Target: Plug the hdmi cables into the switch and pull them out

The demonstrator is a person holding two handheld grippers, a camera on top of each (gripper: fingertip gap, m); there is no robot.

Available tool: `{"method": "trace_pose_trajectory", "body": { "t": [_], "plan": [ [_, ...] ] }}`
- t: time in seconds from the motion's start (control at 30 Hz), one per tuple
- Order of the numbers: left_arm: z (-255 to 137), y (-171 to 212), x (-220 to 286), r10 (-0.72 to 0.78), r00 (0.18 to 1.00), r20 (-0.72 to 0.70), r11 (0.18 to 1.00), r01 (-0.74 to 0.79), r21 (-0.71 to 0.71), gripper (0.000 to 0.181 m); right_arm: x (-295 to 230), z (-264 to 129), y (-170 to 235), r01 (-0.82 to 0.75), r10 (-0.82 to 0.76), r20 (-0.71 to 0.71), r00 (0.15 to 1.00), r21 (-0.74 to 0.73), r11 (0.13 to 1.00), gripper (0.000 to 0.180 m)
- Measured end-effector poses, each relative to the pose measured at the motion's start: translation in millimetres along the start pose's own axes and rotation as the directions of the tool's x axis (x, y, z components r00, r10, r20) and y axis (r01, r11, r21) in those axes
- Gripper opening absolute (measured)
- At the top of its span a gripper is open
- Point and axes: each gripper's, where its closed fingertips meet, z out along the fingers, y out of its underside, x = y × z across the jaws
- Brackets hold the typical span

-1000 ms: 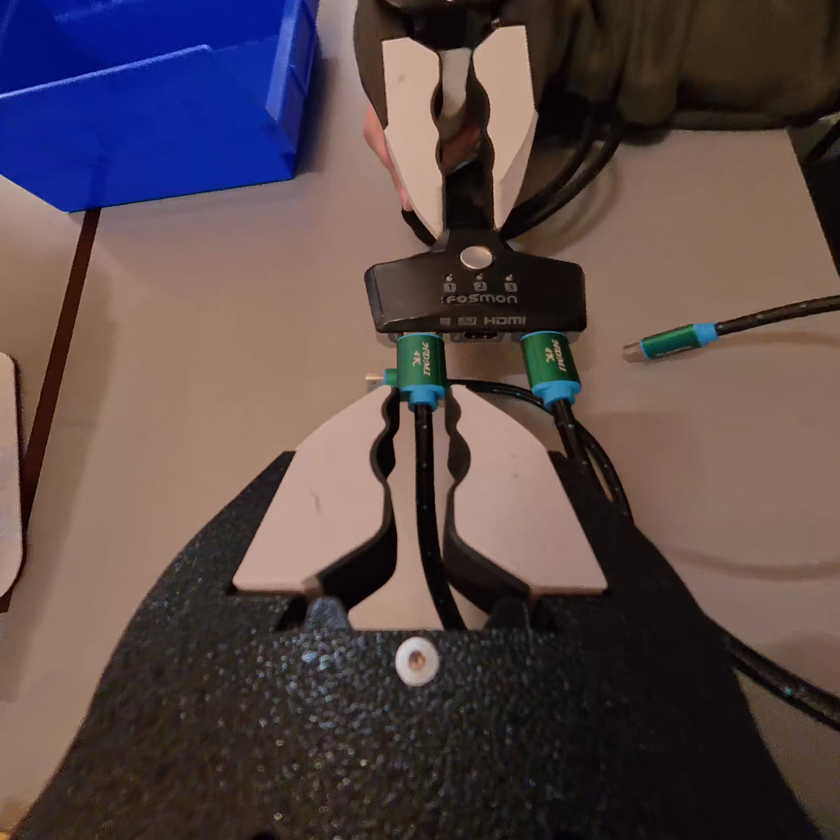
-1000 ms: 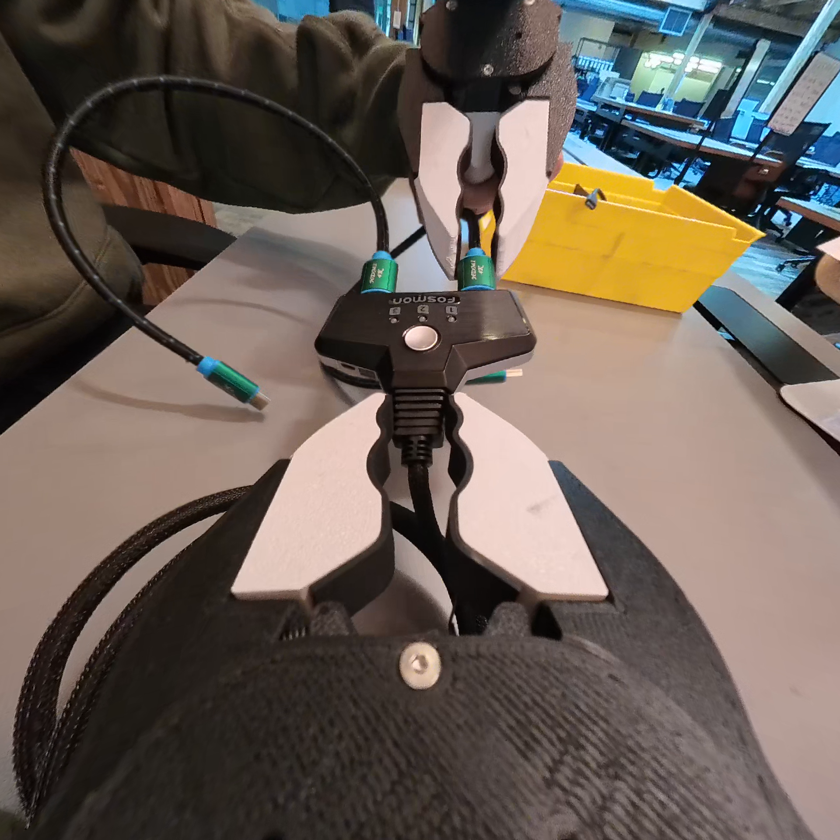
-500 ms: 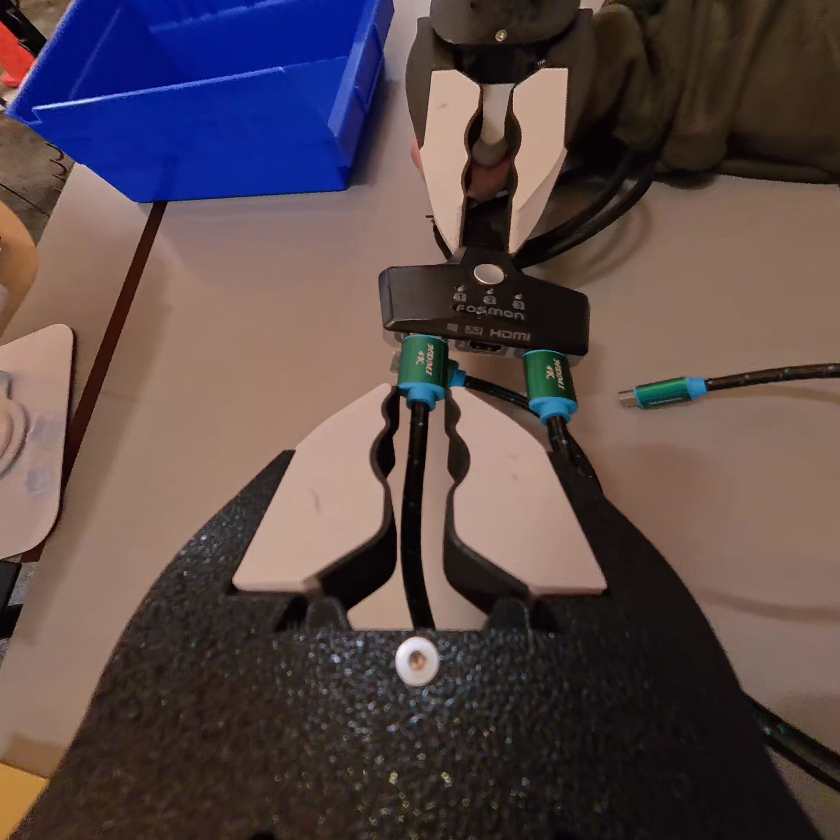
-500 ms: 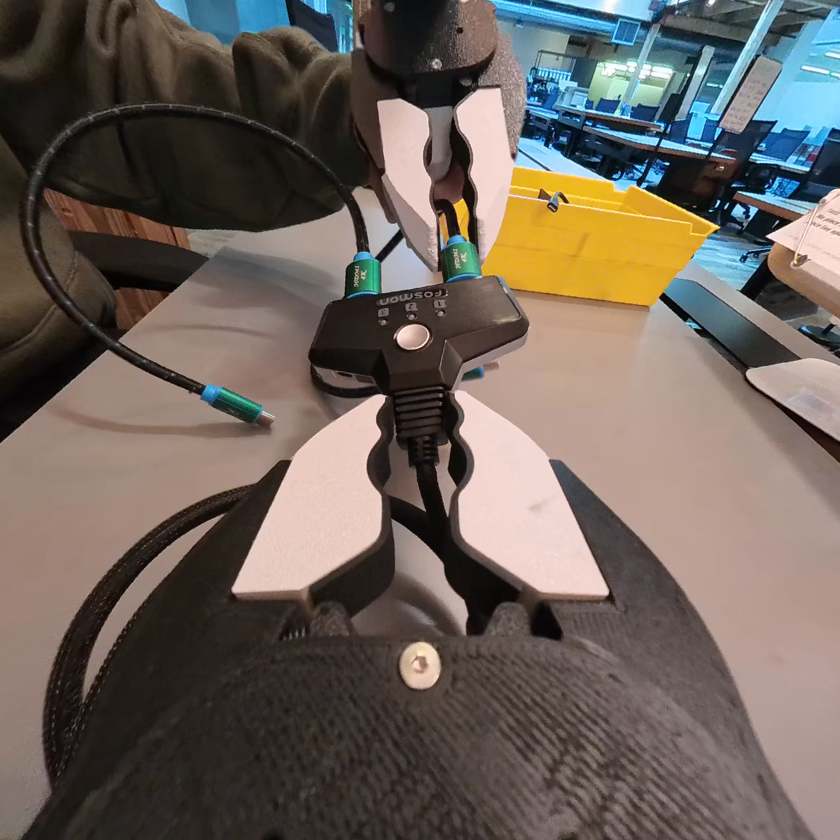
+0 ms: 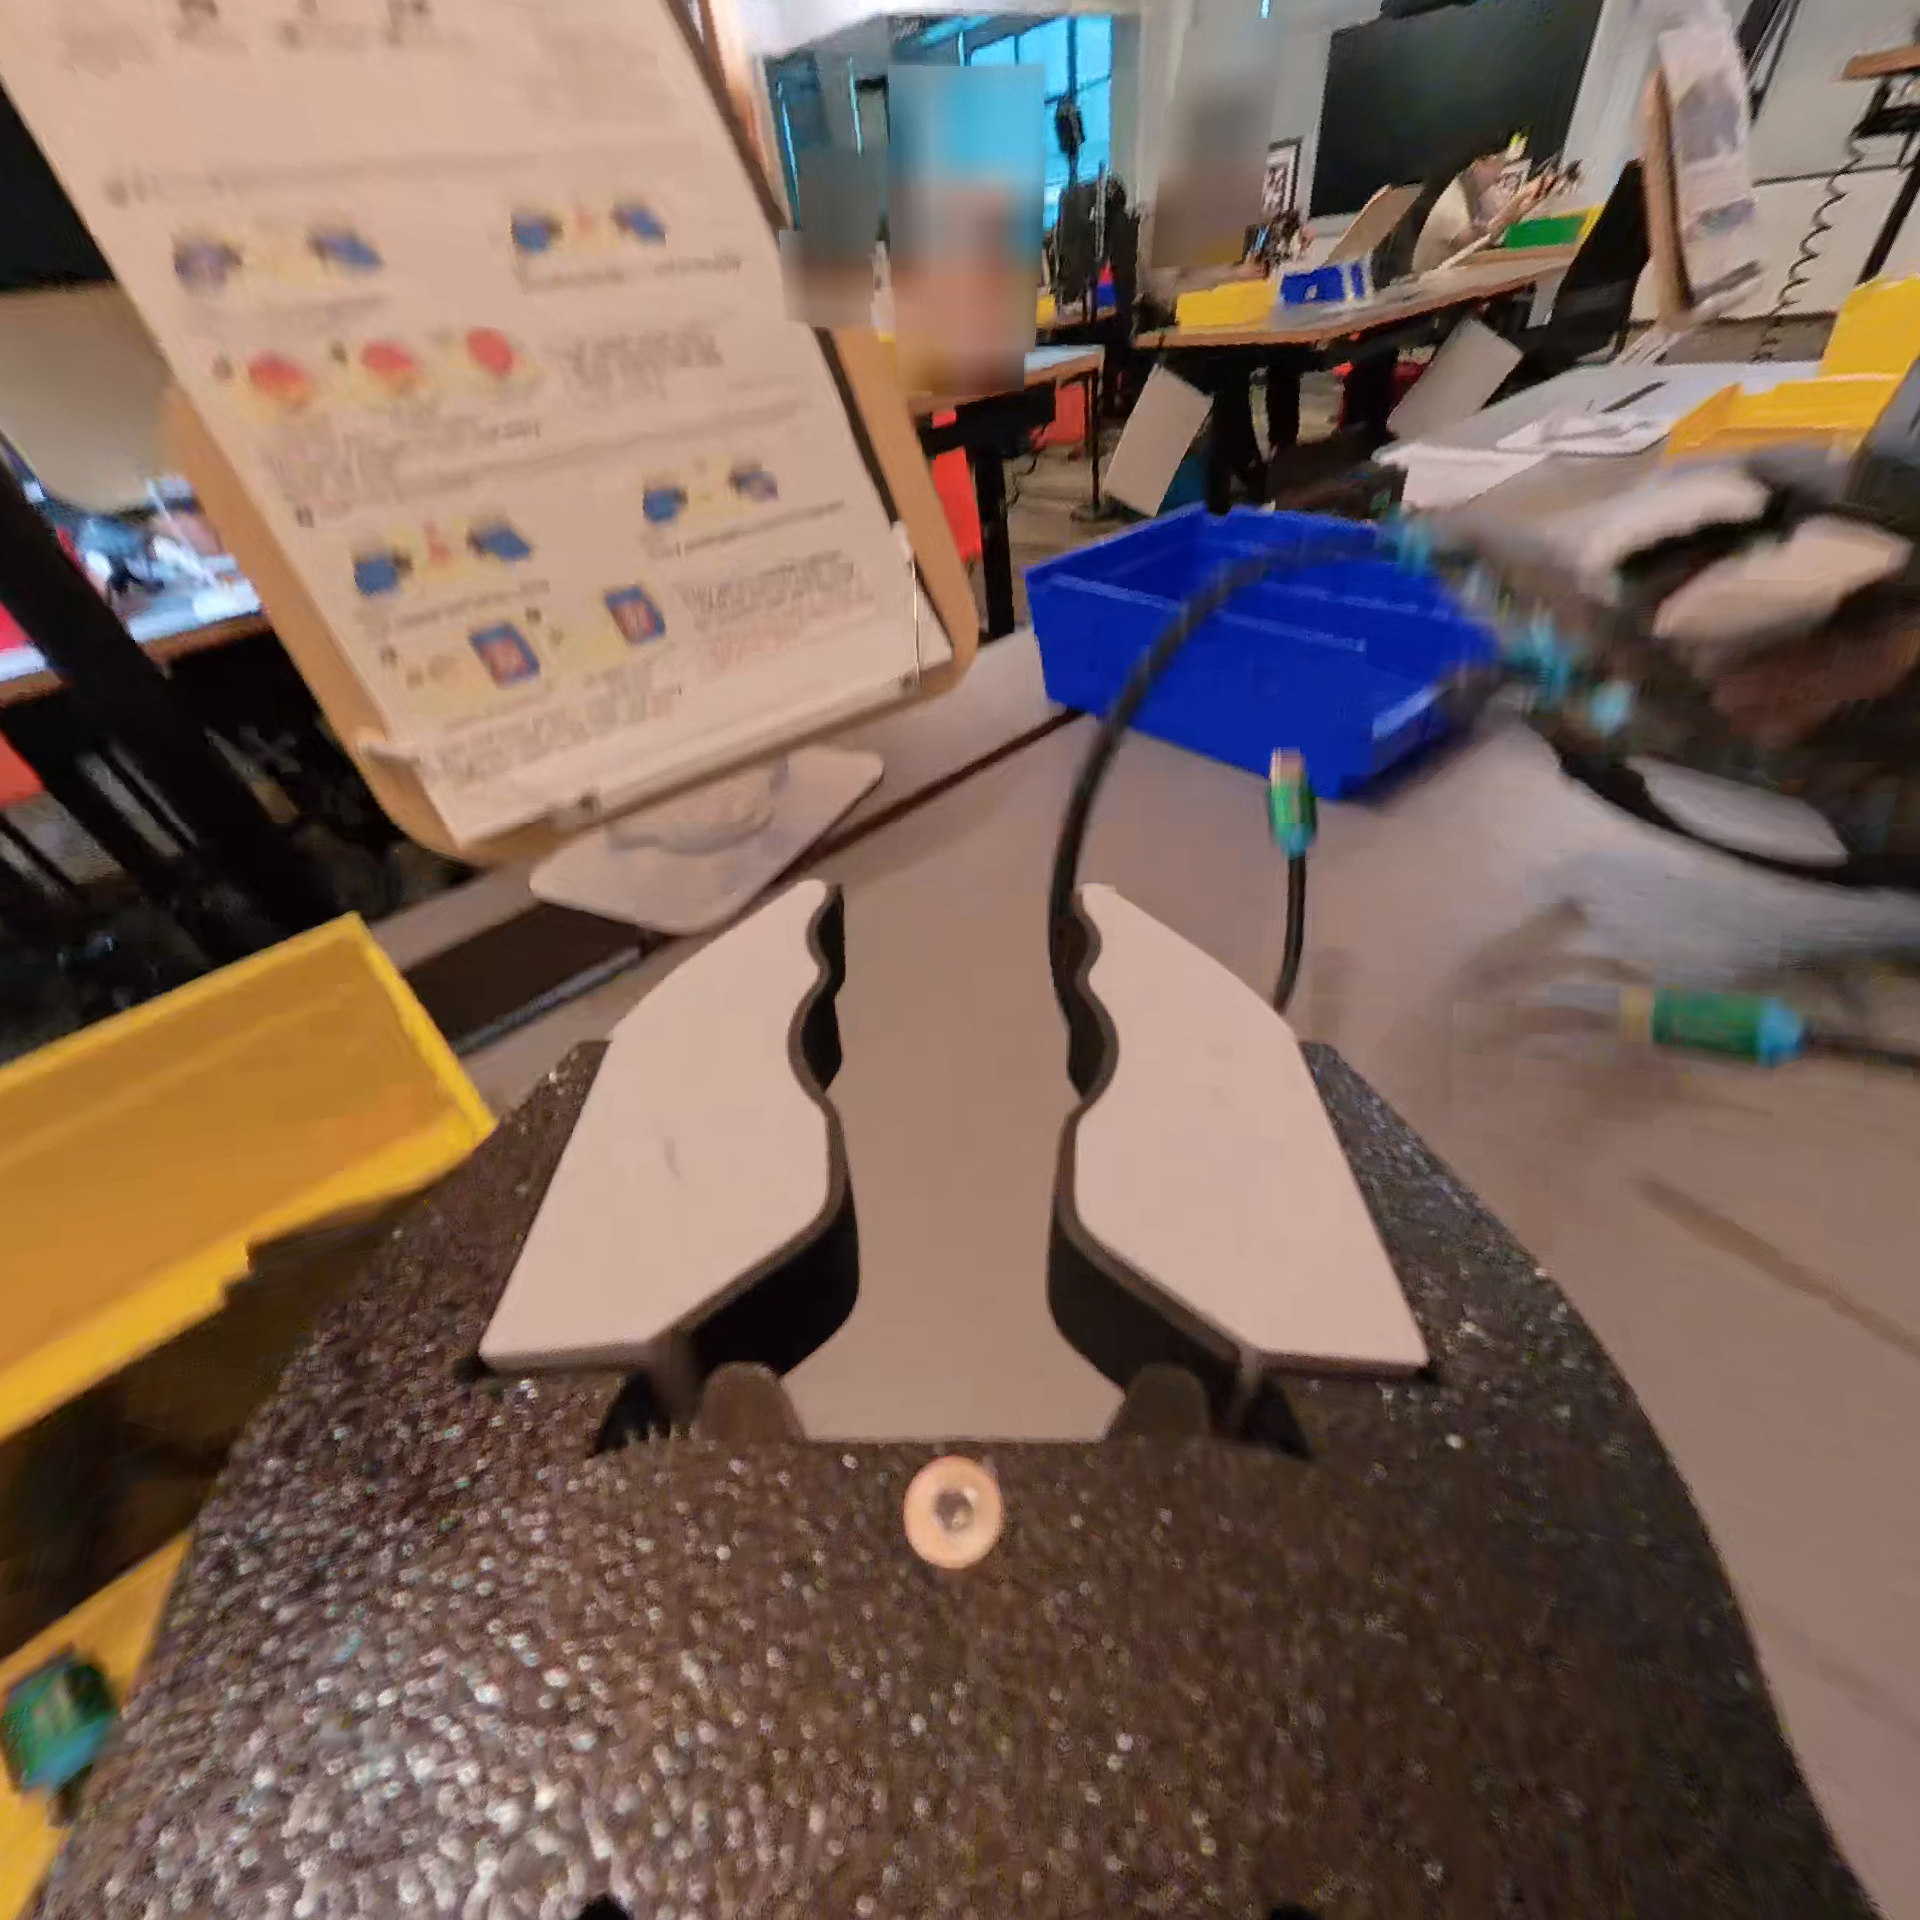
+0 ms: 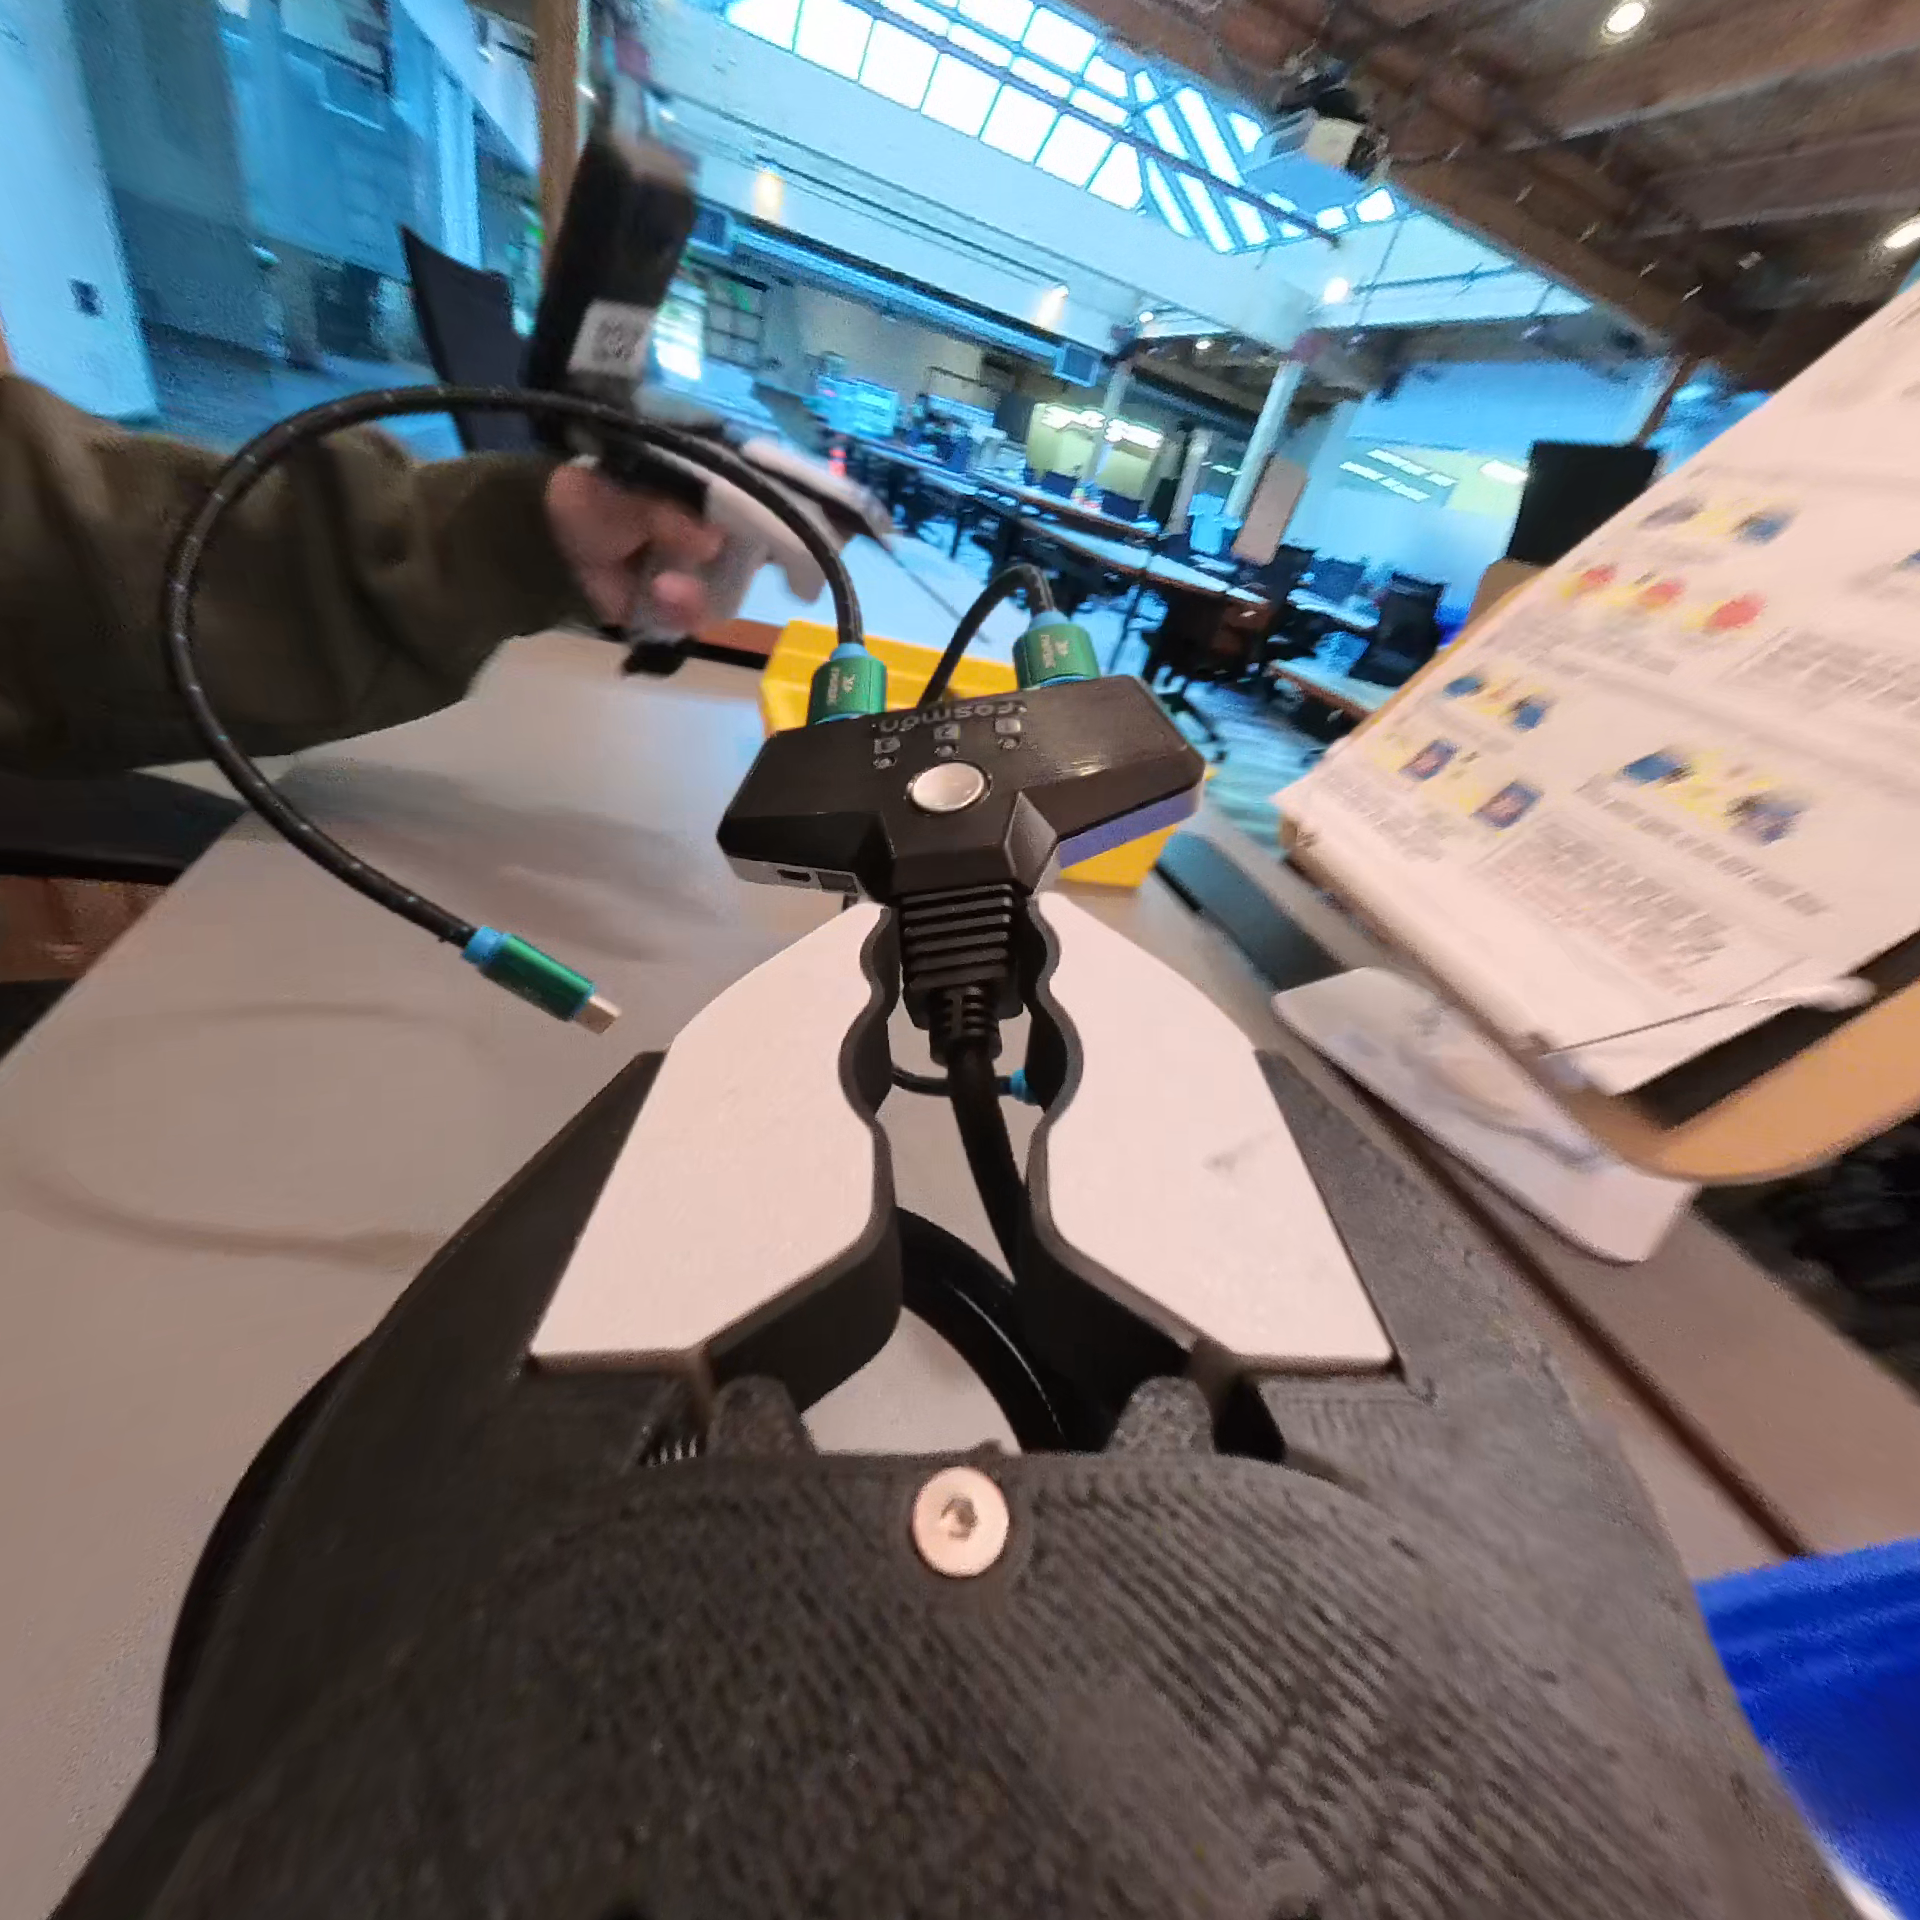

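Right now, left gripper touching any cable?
Apart. The left wrist view shows the left gripper with jaws open and only bare table between them; the nearest cable arcs up just beyond the fingertips, with nothing clamped.

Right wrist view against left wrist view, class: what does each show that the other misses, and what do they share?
Only the right wrist view shows the right tool shut on the black switch with two green plugs seated, and a hand. Only the left wrist view shows the left tool open and empty. Both show the grey table, a blue bin, yellow bin and instruction board.
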Motion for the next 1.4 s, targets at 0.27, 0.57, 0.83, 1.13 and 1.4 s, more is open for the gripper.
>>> {"method": "trace_pose_trajectory", "body": {
  "t": [0.27,0.57,0.83,1.13,1.4],
  "plan": [
    [-18,87,31,0.002,0.999,-0.053,0.985,-0.012,-0.17,0.039,102,-51,-98,0.191,-0.204,-0.236,0.95,-0.075,0.979,0.022],
    [-21,98,43,-0.037,0.992,-0.122,0.982,0.014,-0.186,0.031,194,-150,-95,0.178,-0.42,-0.203,0.884,-0.686,0.706,0.022],
    [-4,109,57,-0.053,0.979,-0.195,0.977,0.011,-0.211,0.027,247,-221,-84,0.054,-0.493,-0.072,0.867,-0.97,0.237,0.022],
    [22,117,71,-0.092,0.96,-0.266,0.976,0.035,-0.213,0.024,263,-188,-41,0.231,-0.339,0.321,0.884,-0.932,-0.279,0.023],
    [29,113,76,-0.123,0.946,-0.301,0.979,0.066,-0.191,0.021,275,-102,30,0.251,-0.3,0.272,0.914,-0.962,-0.108,0.023]
  ]
}}
